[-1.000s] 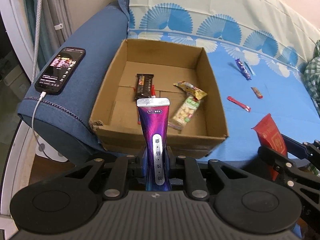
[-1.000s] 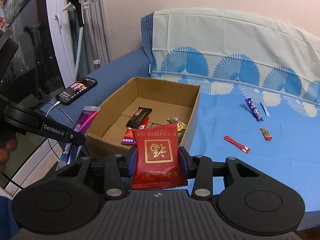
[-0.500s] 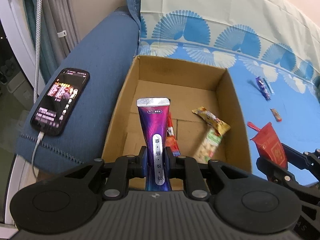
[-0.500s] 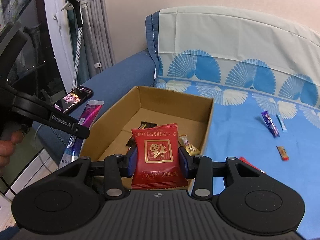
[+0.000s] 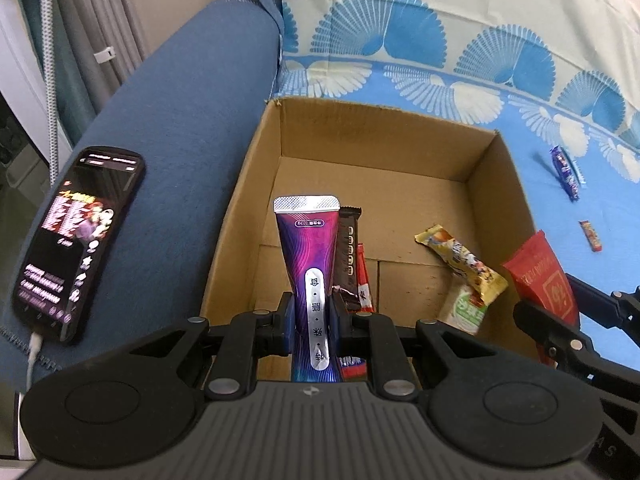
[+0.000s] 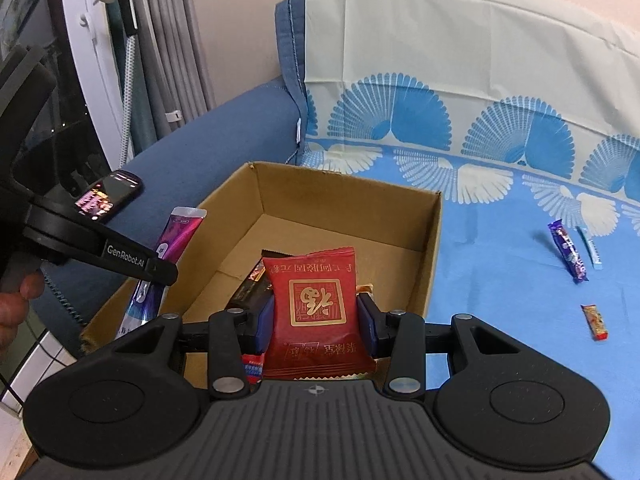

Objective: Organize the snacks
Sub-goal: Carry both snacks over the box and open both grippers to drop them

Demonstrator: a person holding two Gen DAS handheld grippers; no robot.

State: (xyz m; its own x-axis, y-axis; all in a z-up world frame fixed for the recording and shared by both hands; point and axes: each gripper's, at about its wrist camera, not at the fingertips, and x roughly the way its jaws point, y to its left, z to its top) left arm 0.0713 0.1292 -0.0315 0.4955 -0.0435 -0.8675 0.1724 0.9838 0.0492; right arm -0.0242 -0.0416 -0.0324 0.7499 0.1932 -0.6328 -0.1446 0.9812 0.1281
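My left gripper [image 5: 312,316] is shut on a purple tube-shaped packet [image 5: 308,256], held upright over the near left part of the open cardboard box [image 5: 384,136]. My right gripper [image 6: 315,320] is shut on a red snack packet [image 6: 314,308], above the box's [image 6: 348,188] near edge. In the left wrist view the red packet [image 5: 540,276] shows at the box's right wall. Inside the box lie a dark chocolate bar [image 5: 349,248], a thin red stick [image 5: 363,276], a yellow bar [image 5: 460,260] and a green-white packet [image 5: 464,308].
A lit phone [image 5: 76,236] on a cable rests on the blue sofa arm [image 5: 188,120] left of the box. On the blue sheet to the right lie a purple bar [image 6: 568,256], a thin blue stick [image 6: 590,248] and a small orange candy [image 6: 595,322]. A hand [image 6: 16,304] holds the left tool.
Both grippers have moved forward and slightly down toward the box, which now fills more of each view. Each keeps hold of its packet.
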